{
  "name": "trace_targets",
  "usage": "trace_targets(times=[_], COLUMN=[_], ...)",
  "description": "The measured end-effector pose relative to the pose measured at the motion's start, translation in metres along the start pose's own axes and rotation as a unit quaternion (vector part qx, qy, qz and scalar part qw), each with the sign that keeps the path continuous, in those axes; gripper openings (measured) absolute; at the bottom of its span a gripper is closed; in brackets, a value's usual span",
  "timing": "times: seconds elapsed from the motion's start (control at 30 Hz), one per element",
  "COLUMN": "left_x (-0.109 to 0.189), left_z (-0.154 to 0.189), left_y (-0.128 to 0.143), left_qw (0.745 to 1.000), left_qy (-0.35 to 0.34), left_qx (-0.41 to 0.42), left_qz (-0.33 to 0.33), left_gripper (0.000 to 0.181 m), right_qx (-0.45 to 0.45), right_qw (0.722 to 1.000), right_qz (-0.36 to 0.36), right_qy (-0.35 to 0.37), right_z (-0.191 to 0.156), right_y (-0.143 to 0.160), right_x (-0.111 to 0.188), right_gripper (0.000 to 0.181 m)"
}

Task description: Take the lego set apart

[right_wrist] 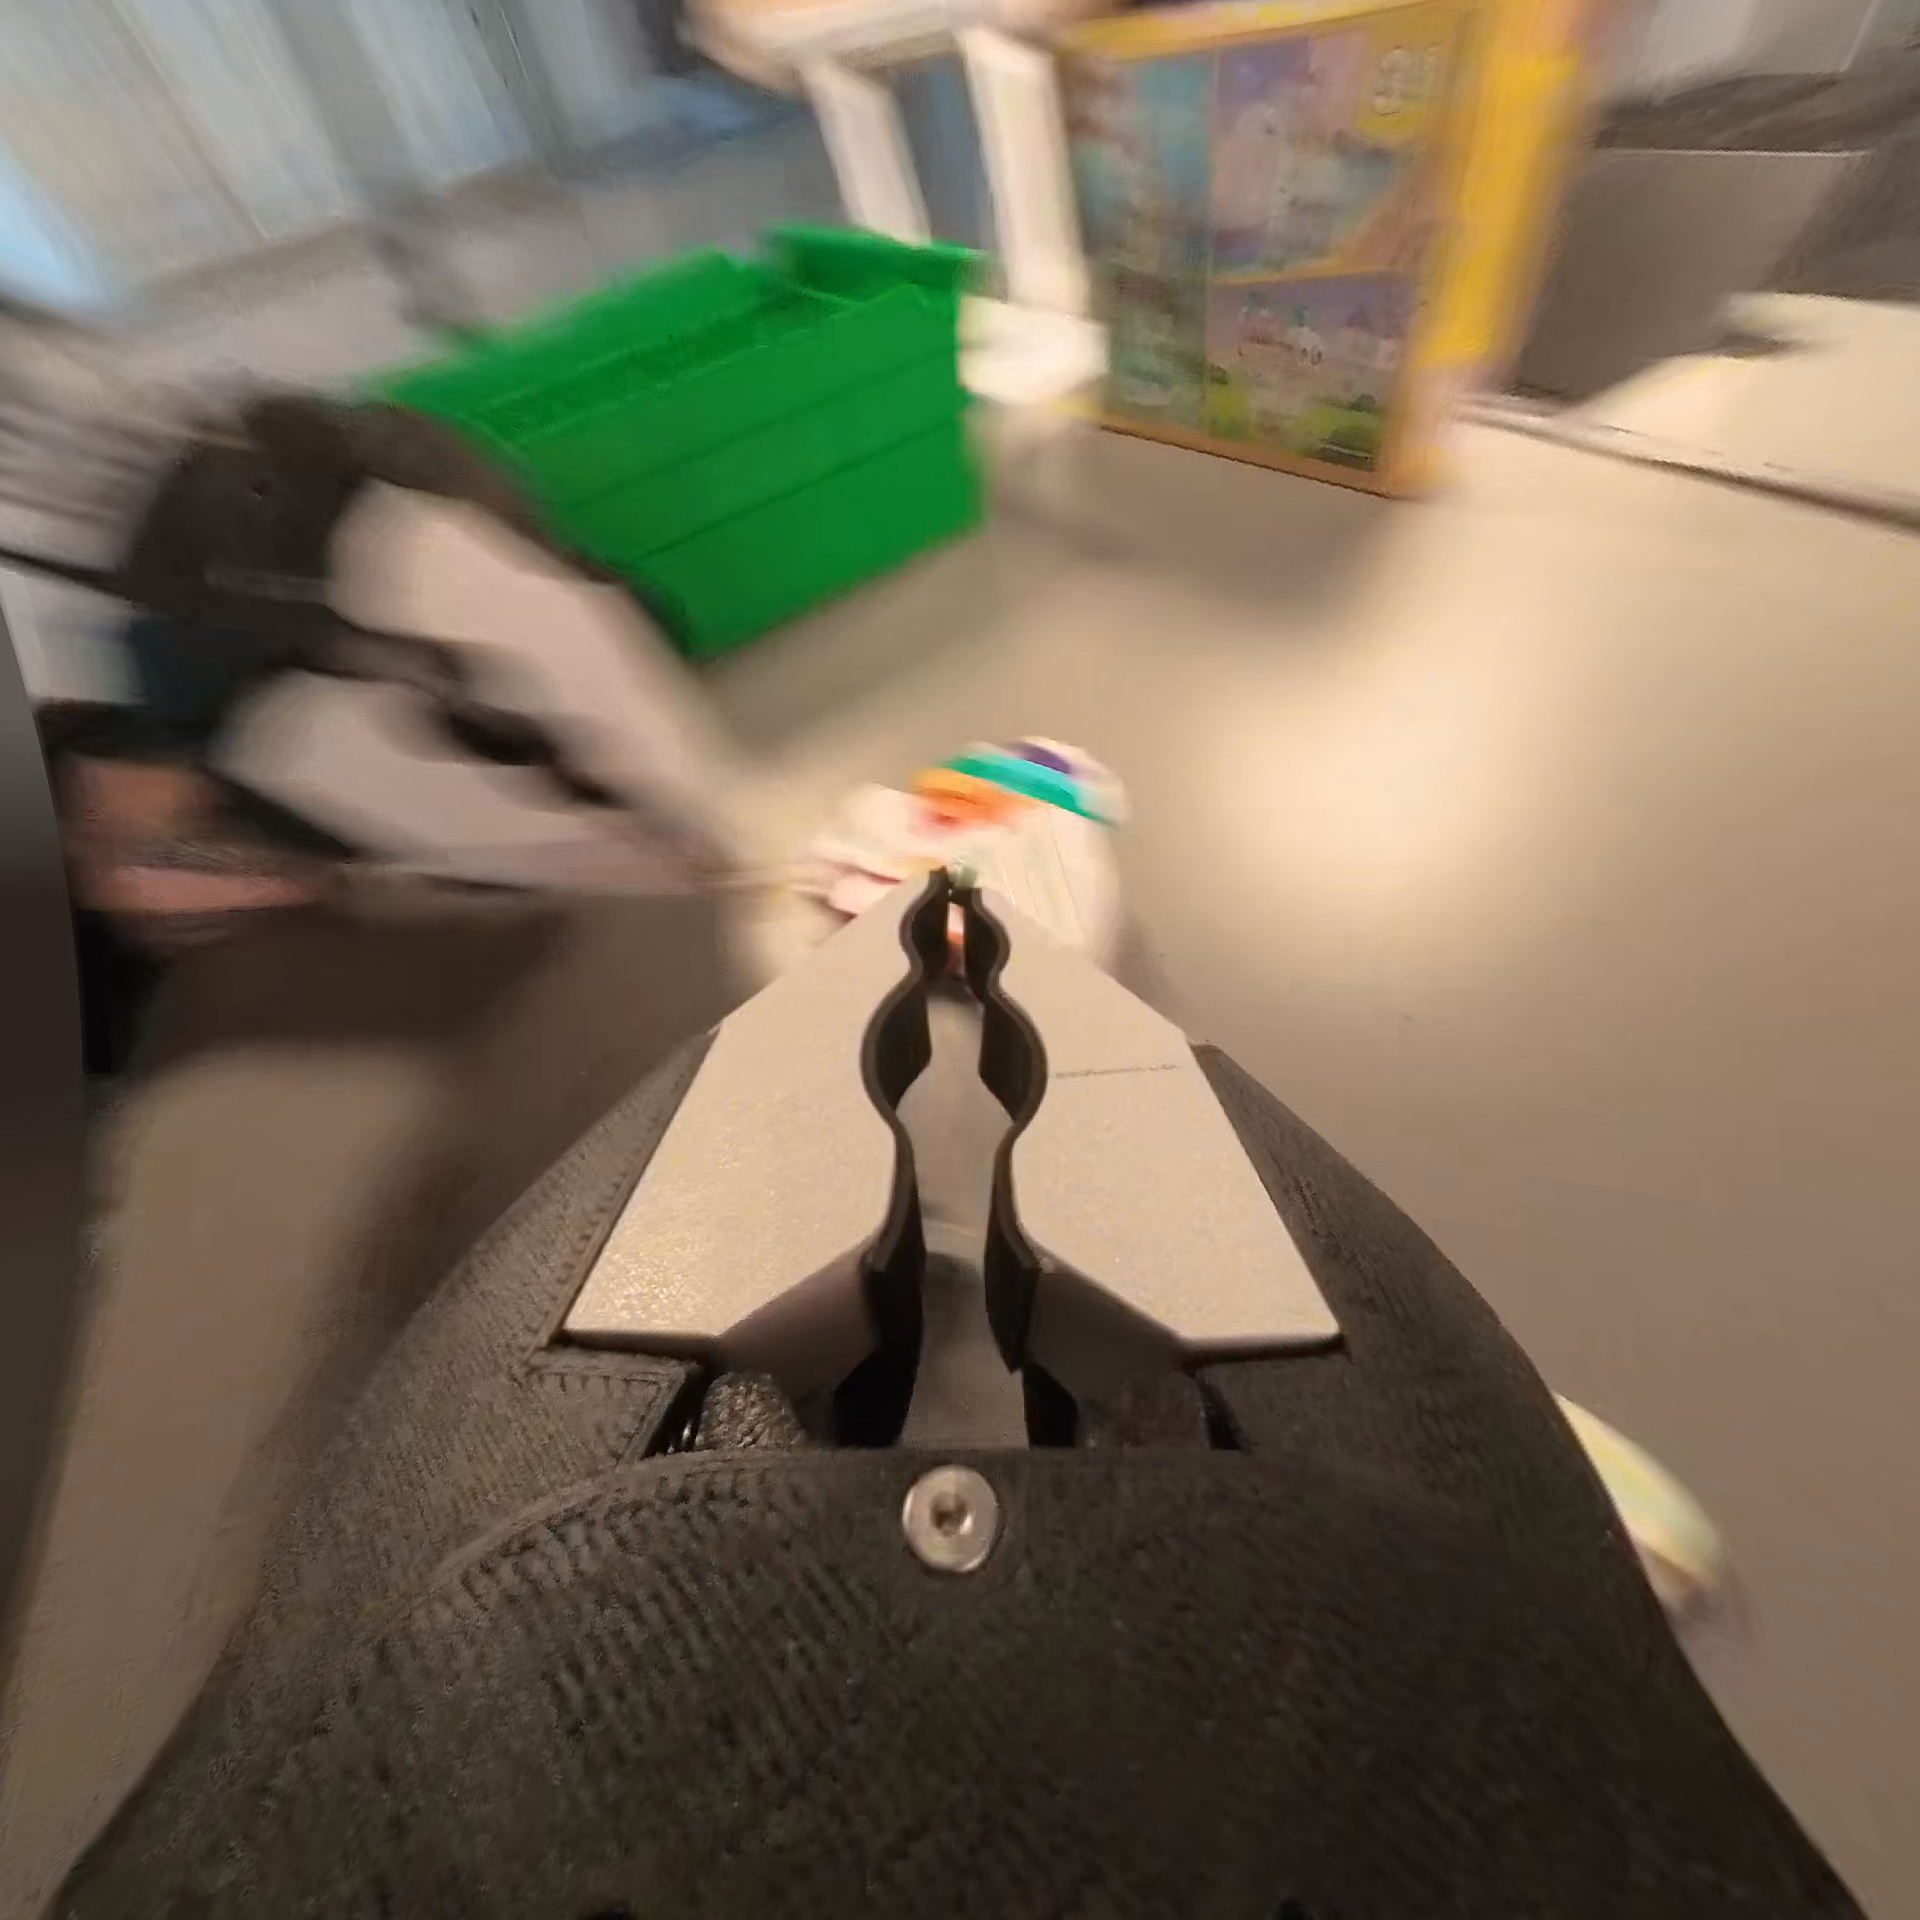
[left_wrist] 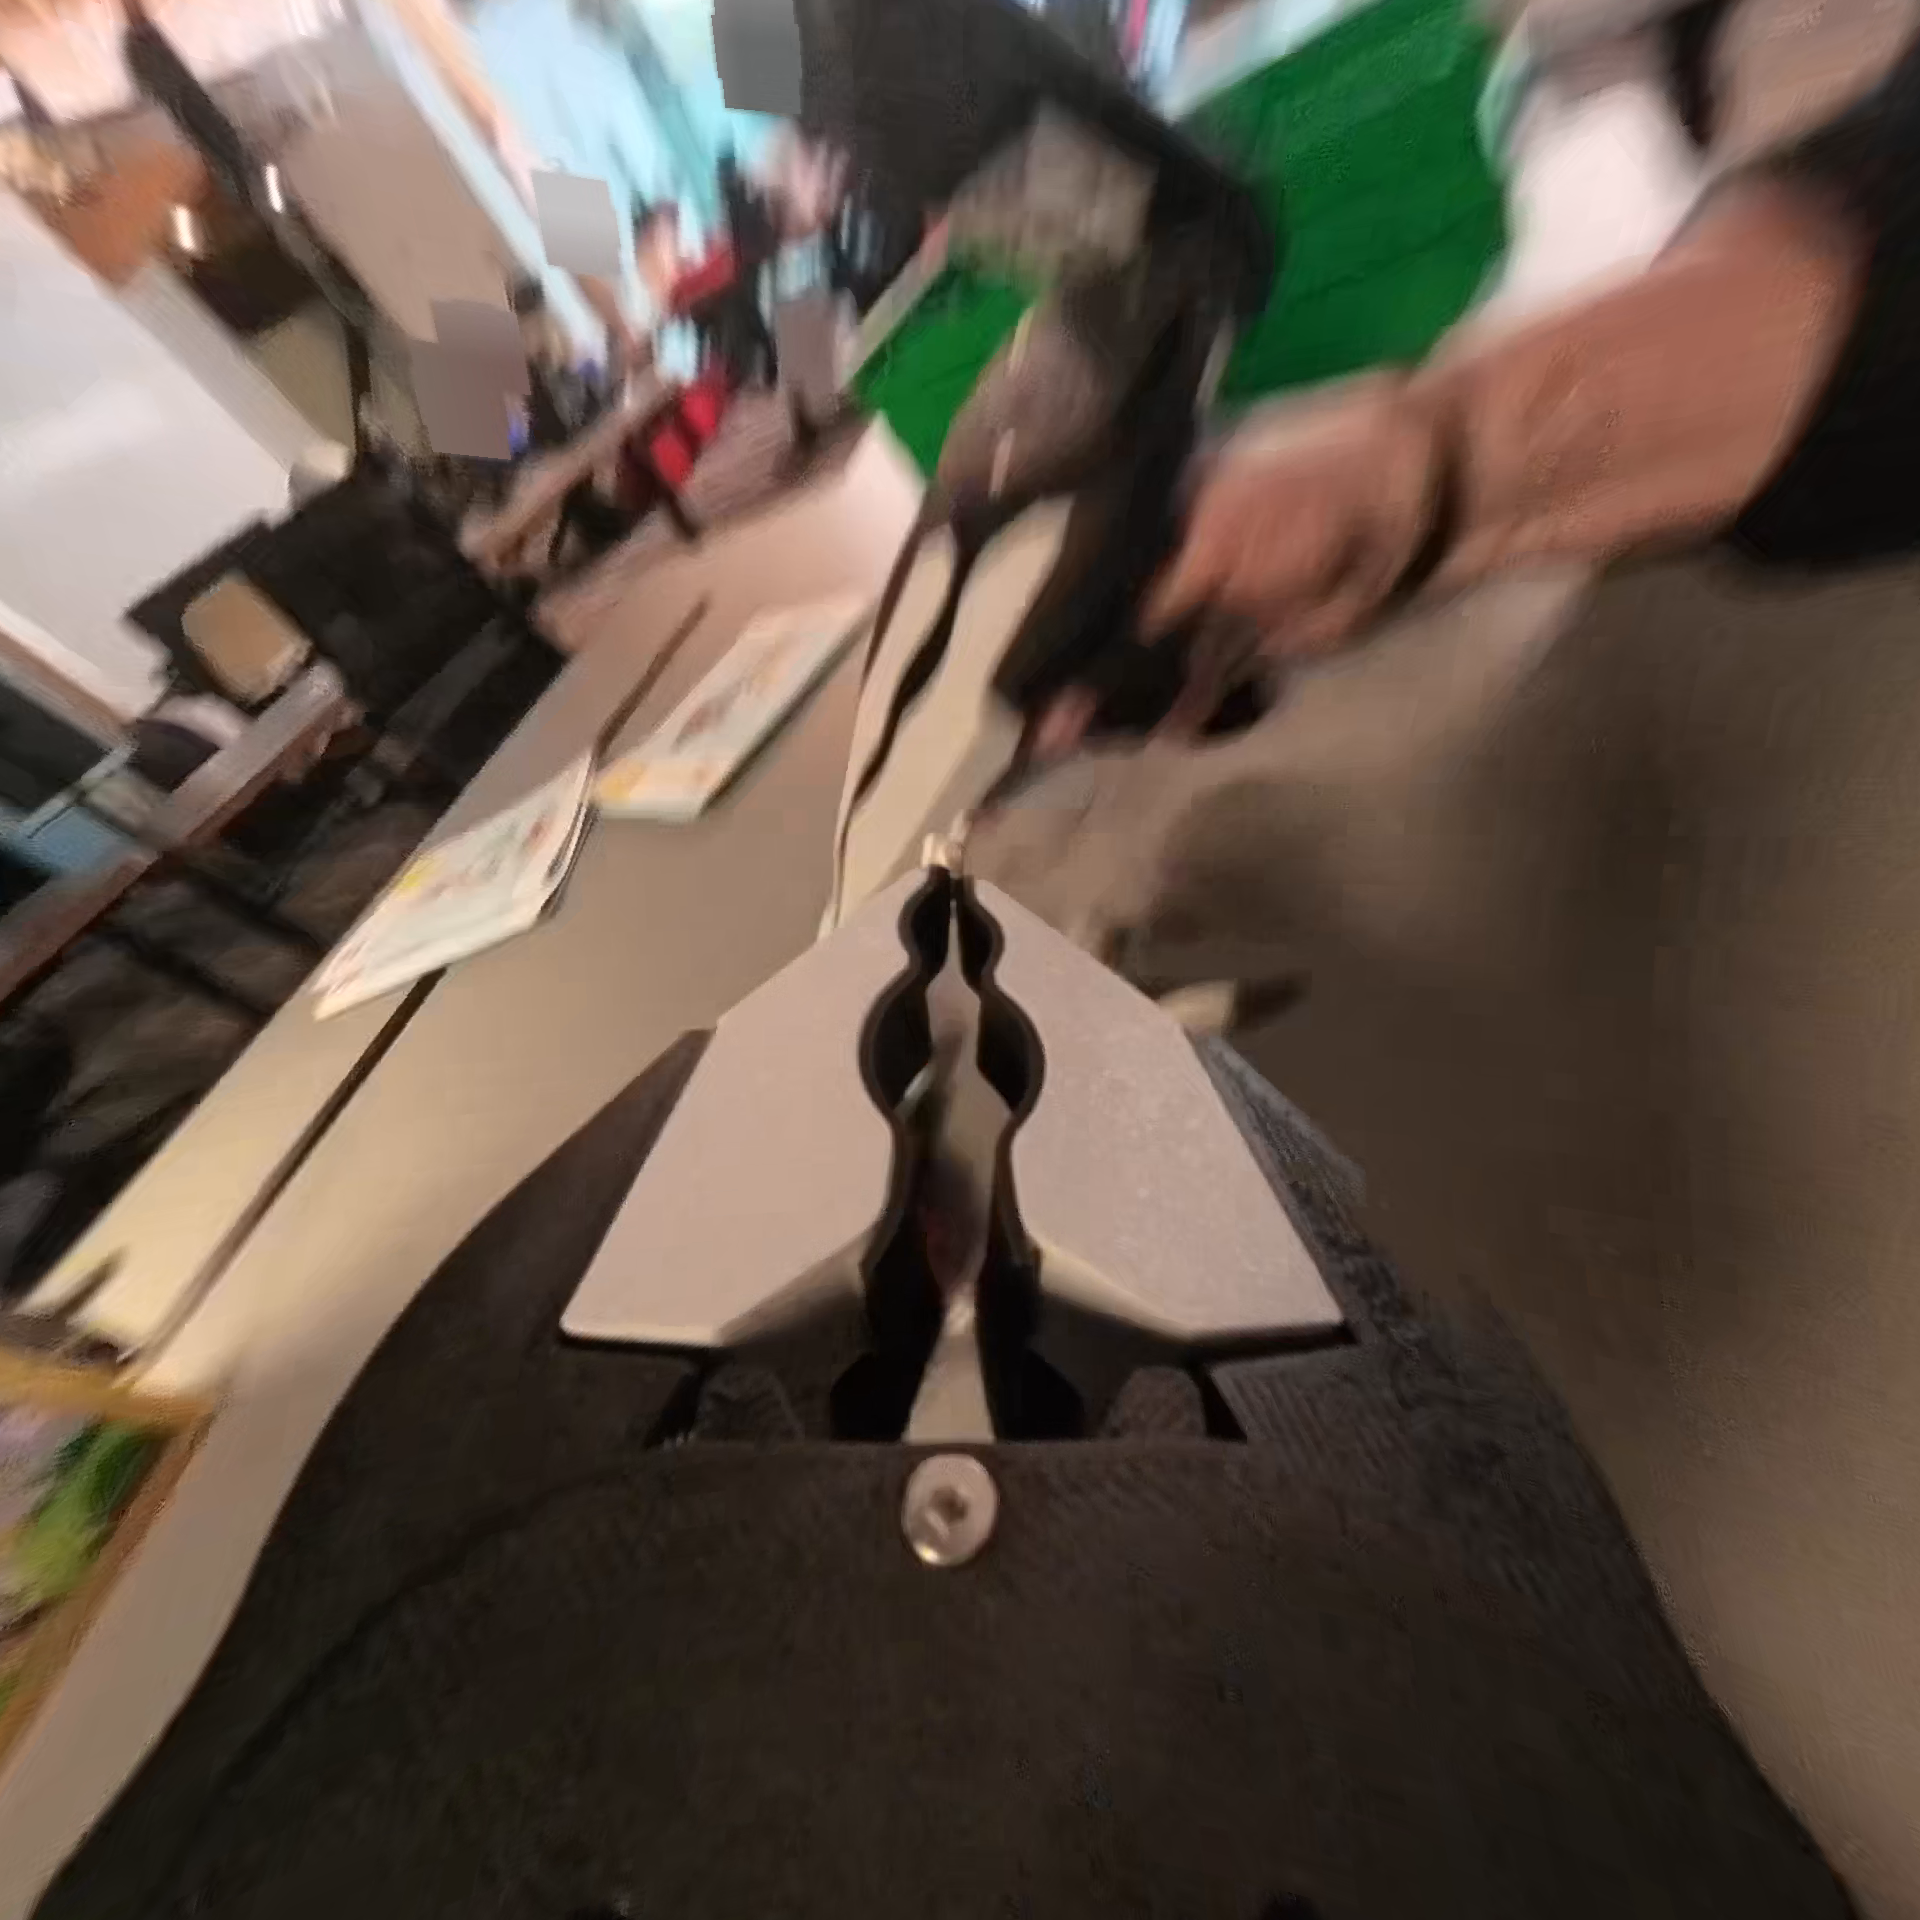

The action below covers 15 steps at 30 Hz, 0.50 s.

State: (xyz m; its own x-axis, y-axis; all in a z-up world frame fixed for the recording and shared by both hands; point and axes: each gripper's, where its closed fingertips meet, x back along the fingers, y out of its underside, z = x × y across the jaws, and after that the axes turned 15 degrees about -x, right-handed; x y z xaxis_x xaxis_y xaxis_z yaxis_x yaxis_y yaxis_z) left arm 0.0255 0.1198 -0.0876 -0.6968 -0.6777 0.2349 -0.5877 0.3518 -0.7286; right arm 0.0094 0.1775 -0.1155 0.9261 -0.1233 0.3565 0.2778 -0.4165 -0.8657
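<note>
Both views are motion-blurred. In the right wrist view a small lego model (right_wrist: 1003, 816), white with teal, orange and purple parts, sits just past my right gripper (right_wrist: 954, 883). Its jaws are nearly closed and pinch the model's near edge. My left gripper (right_wrist: 774, 878) comes in from the left, and its tips touch the model's left side. In the left wrist view my left gripper (left_wrist: 951, 878) is shut on a small white lego piece (left_wrist: 945, 847). The rest of the model is hidden behind its fingers. The right gripper (left_wrist: 847, 904), held by a hand (left_wrist: 1309, 540), reaches down beside it.
A green bin (right_wrist: 727, 457) stands behind on the grey table (right_wrist: 1455, 831), also showing in the left wrist view (left_wrist: 1351, 260). The yellow lego box (right_wrist: 1299, 239) stands at the back right. Two booklets (left_wrist: 478, 883) (left_wrist: 727, 717) lie on the left. A white object (right_wrist: 1642, 1527) lies near my right gripper's base. The left gripper's tips are roughly 6 cm from the right gripper's.
</note>
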Motion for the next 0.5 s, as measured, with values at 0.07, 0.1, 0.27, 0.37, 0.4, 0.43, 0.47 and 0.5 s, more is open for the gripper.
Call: trace_targets(times=[0.07,0.1,0.27,0.37,0.4,0.43,0.47,0.5], left_x=[-0.002,-0.004,-0.006,-0.006,-0.006,-0.007,-0.007,-0.008], left_z=[0.006,0.007,0.003,-0.001,-0.001,-0.001,0.0,0.004], left_y=[-0.016,-0.01,0.017,0.023,0.026,0.03,0.032,0.035], left_qw=[1.0,0.998,0.998,0.997,0.997,0.996,0.995,0.995], left_qy=[-0.004,-0.011,-0.002,-0.007,-0.004,-0.003,0.004,0.016], left_qx=[-0.025,-0.059,-0.021,0.005,0.01,0.017,0.024,0.032], left_qz=[0.007,-0.021,-0.067,-0.076,-0.082,-0.088,-0.092,-0.097], left_gripper=[0.0,0.0,0.0,0.001,0.001,0.001,0.001,0.001], right_qx=[-0.021,-0.057,-0.025,-0.018,-0.017,-0.017,-0.015,-0.012], right_qw=[1.0,0.998,1.0,0.999,0.999,0.999,0.999,0.999], right_qz=[-0.002,0.008,0.004,0.027,0.036,0.041,0.04,0.034], right_qy=[0.009,-0.012,-0.002,-0.022,-0.021,-0.016,-0.009,-0.003], right_z=[0.015,0.014,0.012,0.01,0.012,0.016,0.02,0.024], right_y=[0.003,0.0,0.003,-0.004,-0.007,-0.008,-0.008,-0.006], right_x=[0.002,0.003,0.0,0.002,0.005,0.007,0.009,0.011], right_gripper=[0.001,0.0,0.001,0.001,0.002,0.002,0.002,0.002])
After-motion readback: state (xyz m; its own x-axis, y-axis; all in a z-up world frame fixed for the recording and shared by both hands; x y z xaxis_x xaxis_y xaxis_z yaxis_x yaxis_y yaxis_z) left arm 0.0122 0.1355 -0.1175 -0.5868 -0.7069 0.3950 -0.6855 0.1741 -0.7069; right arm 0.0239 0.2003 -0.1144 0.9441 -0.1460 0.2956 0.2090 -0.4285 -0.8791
